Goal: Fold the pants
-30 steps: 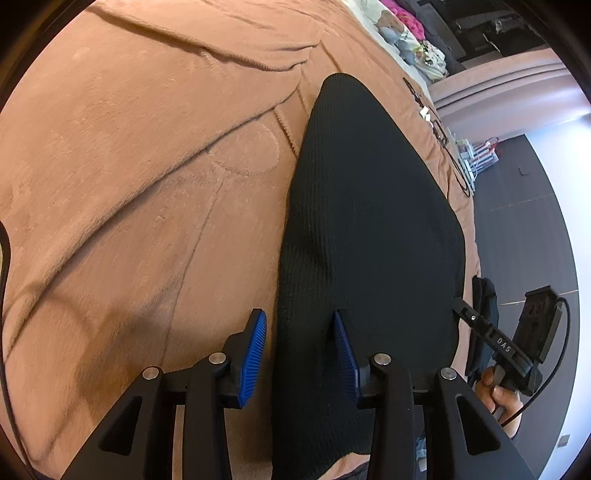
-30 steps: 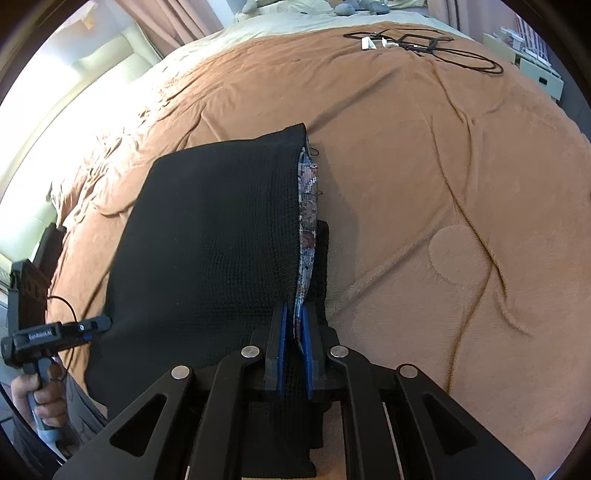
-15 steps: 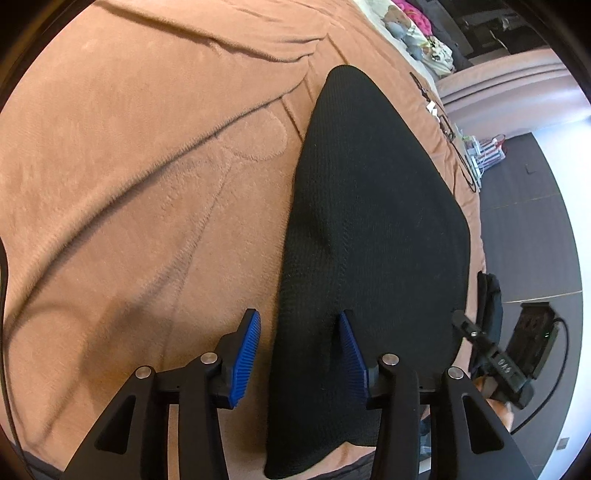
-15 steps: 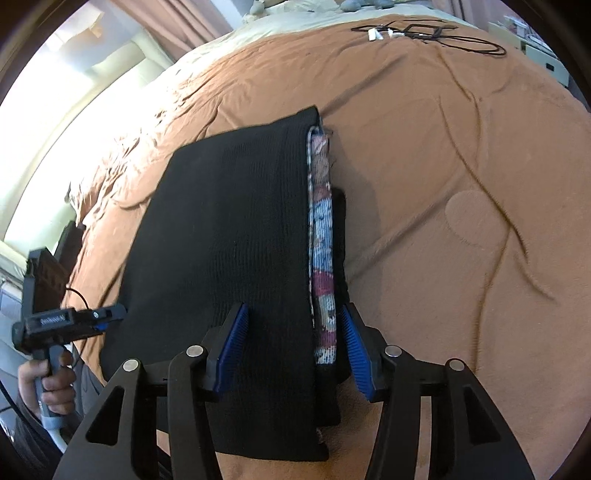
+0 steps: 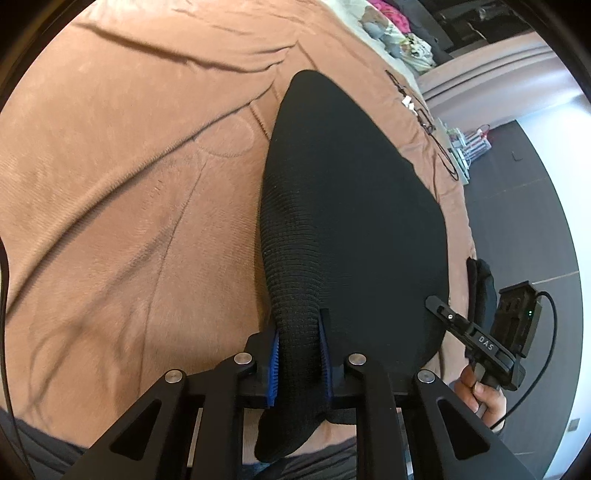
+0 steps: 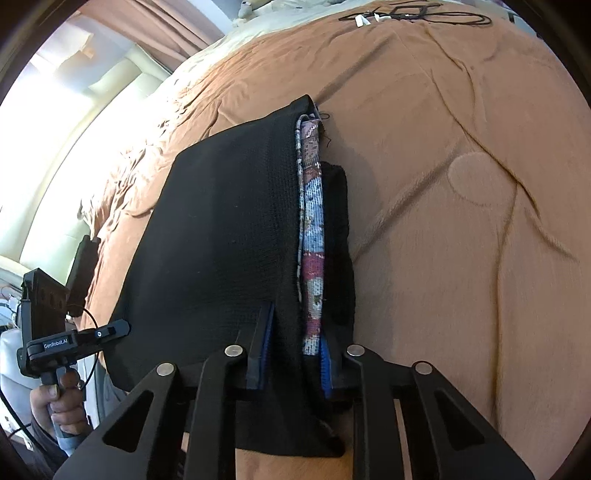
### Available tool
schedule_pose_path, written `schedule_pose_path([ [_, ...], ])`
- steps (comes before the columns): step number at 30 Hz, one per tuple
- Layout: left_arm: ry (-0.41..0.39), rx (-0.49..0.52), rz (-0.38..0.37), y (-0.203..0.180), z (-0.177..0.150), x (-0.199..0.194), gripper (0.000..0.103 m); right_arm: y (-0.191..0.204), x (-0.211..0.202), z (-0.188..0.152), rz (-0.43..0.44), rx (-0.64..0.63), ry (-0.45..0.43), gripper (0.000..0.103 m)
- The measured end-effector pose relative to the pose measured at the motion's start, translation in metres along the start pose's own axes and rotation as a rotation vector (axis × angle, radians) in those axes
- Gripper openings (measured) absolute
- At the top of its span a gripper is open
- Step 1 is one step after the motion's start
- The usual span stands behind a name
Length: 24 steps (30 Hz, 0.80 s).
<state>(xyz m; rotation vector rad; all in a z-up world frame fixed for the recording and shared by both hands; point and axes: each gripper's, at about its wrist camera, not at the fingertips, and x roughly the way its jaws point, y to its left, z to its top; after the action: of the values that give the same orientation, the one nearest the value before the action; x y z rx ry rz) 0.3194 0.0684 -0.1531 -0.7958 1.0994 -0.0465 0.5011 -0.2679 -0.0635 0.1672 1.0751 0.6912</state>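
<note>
Across the middle of both frames the pants lie folded on the bed; my left tongs and right tongs, just closing, clamp their near edge for another fold.

Pants flat on blanket, cables at blanket's far edge, well apart from pants

White letters "DAS" stand on the black plastic right hand-held gripper, along its body. "GenRobot.AI", also white, stands on the black plastic left hand-held gripper.
</note>
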Motion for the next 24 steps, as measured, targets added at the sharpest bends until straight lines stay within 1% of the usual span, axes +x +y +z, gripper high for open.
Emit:
schedule_pose_path([
  [2, 0.000, 0.018, 0.009, -0.001, -0.002, -0.008, 0.018, 0.002, -0.002, -0.004, 0.007, 0.008, 0.008, 0.015],
  [6, 0.013, 0.039, 0.042, 0.006, -0.011, -0.023, 0.018, 0.014, -0.005, -0.015, 0.022, 0.006, 0.029, 0.014],
  [11, 0.032, 0.054, 0.085, 0.024, -0.022, -0.044, 0.018, 0.030, -0.002, -0.031, 0.065, -0.002, 0.072, 0.014],
  [16, 0.078, 0.065, 0.115, 0.038, -0.030, -0.045, 0.019, 0.035, -0.001, -0.045, 0.131, -0.002, 0.094, 0.014],
  [18, 0.094, 0.085, 0.111, 0.040, -0.030, -0.042, 0.022, 0.034, -0.002, -0.046, 0.128, -0.015, 0.085, 0.014],
  [19, 0.096, 0.085, 0.123, 0.041, -0.029, -0.041, 0.023, 0.033, -0.004, -0.044, 0.120, -0.028, 0.072, 0.016],
  [20, 0.092, 0.086, 0.140, 0.040, -0.026, -0.039, 0.024, 0.031, -0.005, -0.042, 0.116, -0.028, 0.071, 0.021],
  [21, 0.089, 0.087, 0.147, 0.039, -0.024, -0.039, 0.029, 0.030, -0.007, -0.041, 0.116, -0.024, 0.066, 0.026],
  [22, 0.083, 0.088, 0.142, 0.039, -0.022, -0.038, 0.032, 0.025, -0.010, -0.036, 0.119, -0.017, 0.051, 0.043],
  [23, 0.075, 0.088, 0.135, 0.040, -0.020, -0.039, 0.041, 0.026, -0.012, -0.037, 0.122, -0.015, 0.034, 0.060],
  [24, 0.064, 0.087, 0.137, 0.040, -0.017, -0.039, 0.048, 0.024, -0.016, -0.033, 0.124, -0.014, 0.011, 0.066],
])
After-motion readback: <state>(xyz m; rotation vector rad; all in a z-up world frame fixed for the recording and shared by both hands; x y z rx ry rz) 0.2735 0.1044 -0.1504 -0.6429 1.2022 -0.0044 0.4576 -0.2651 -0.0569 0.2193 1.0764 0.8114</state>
